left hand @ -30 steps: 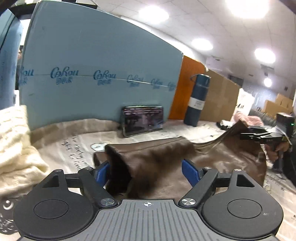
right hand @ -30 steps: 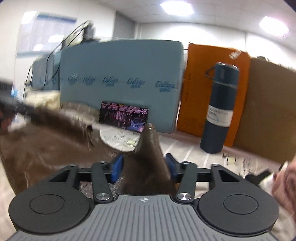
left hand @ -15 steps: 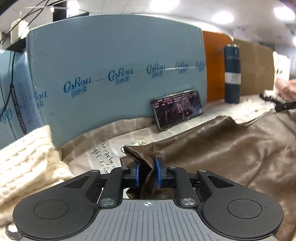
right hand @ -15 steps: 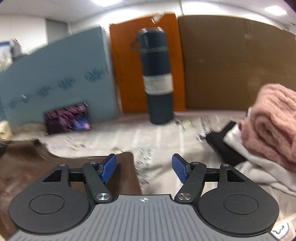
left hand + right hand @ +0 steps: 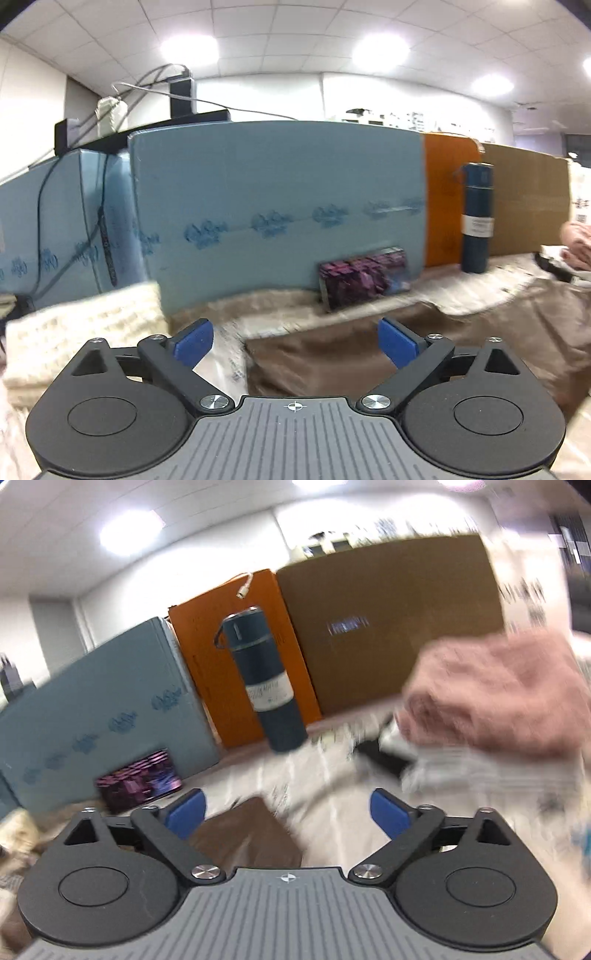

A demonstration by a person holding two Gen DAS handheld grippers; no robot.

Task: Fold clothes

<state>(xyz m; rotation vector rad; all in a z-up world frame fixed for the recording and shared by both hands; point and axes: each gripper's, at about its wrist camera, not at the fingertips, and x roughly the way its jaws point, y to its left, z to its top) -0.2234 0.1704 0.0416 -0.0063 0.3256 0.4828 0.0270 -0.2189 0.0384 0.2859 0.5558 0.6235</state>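
Both views are motion-blurred. The left gripper (image 5: 295,341) and right gripper (image 5: 287,812) have just been opening; both jaws stand wide, gripping nothing. The brown garment (image 5: 369,354) lies lower centre, its right edge cut off; only a corner (image 5: 247,840) shows in the right view.

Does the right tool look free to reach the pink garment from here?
Probably yes. The right tool is open and empty, its jaws having just opened off the brown garment. The pink garment lies ahead to its right, nothing visibly between.
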